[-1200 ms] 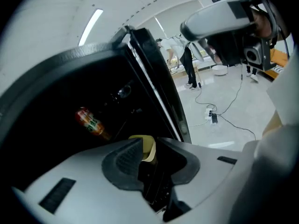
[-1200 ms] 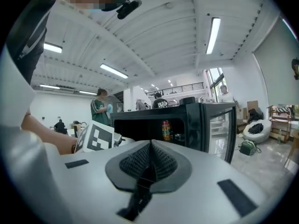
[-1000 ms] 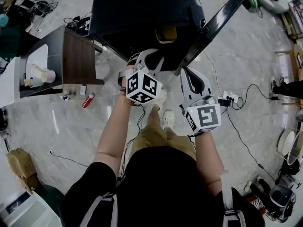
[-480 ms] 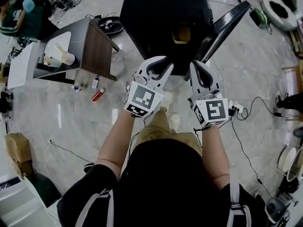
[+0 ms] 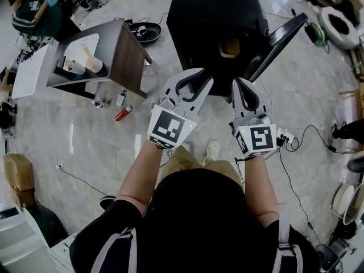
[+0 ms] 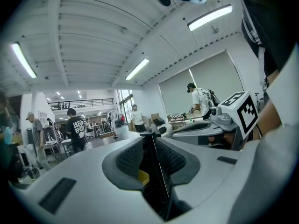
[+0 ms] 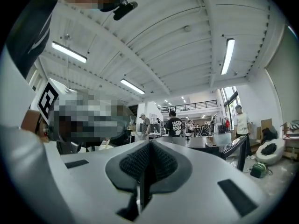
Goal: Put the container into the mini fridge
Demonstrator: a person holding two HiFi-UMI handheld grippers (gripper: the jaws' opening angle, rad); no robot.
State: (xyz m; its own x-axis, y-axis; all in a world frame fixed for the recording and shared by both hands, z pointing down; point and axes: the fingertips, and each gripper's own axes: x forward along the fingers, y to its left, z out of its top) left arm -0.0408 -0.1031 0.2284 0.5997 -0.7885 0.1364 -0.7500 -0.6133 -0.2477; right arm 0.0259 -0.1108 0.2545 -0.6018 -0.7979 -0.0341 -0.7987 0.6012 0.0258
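- Left claw (image 5: 198, 75): pads pressed together, nothing between them; held ahead of my chest, tips aimed toward 12 o'clock at the mini fridge; its marker cube (image 5: 170, 128) sits nearest my wrist; in the left gripper view the left claw (image 6: 152, 139) shows the two ribbed pads meeting at a thin dark seam, and a small yellow patch (image 6: 141, 175) shows through the slot below them; I cannot tell what that patch is.
- Right claw (image 5: 241, 84): pads pressed together, empty; just beside the left one at its 3 o'clock, not touching it; the right gripper view confirms the right claw (image 7: 149, 146) is closed with nothing pinched.
- Mini fridge (image 5: 210, 21): black, standing on the floor at my 12 o'clock, just beyond both claw tips; its door (image 5: 277, 43) stands swung open toward 2 o'clock.
- Container (image 5: 229, 46): yellow, sitting inside the open fridge cavity; apart from both claws.
- Desk (image 5: 128, 61): dark-sided, at 10 o'clock; pale cups (image 5: 85, 61) rest on its white top.
- Red bottle (image 5: 121, 114): lying on the marble floor (image 5: 85, 147) at 9 o'clock, below the desk.
- Power strip (image 5: 282, 135): white, on the floor at 3 o'clock, beside the right claw's cube.
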